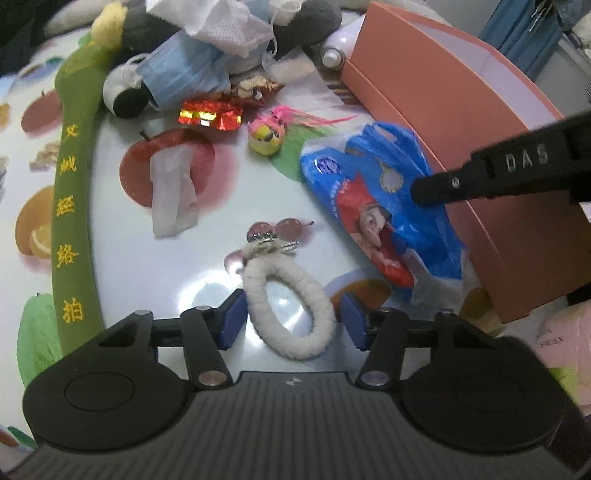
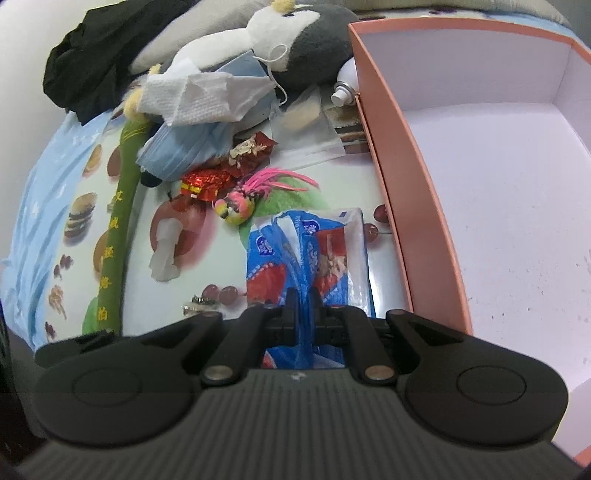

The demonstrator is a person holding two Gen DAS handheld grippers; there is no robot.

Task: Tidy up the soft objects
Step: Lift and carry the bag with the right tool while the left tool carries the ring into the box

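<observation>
A white fuzzy hair ring [image 1: 255,280] with a metal charm lies flat on the fruit-print tablecloth [image 1: 207,266]. My left gripper [image 1: 291,317] is open, its blue pads standing either side of the ring; the right pad is clear of it. My right gripper [image 2: 303,299] is shut on a blue printed plastic bag [image 2: 266,258], beside the pink box [image 2: 406,166]. In the left wrist view the bag [image 1: 373,192] lies against the box [image 1: 424,85], and one of the right gripper's fingers [image 1: 480,181] reaches over it.
A long green plush stick [image 1: 70,206] runs along the left. At the back lie blue face masks [image 1: 181,74], crumpled tissue [image 1: 221,22], a grey-and-white plush toy [image 2: 306,40] and a spray bottle [image 1: 332,55]. Nearer are a red foil wrapper [image 1: 208,114], a pink-tufted yellow toy [image 1: 266,138] and a white tissue [image 1: 173,195].
</observation>
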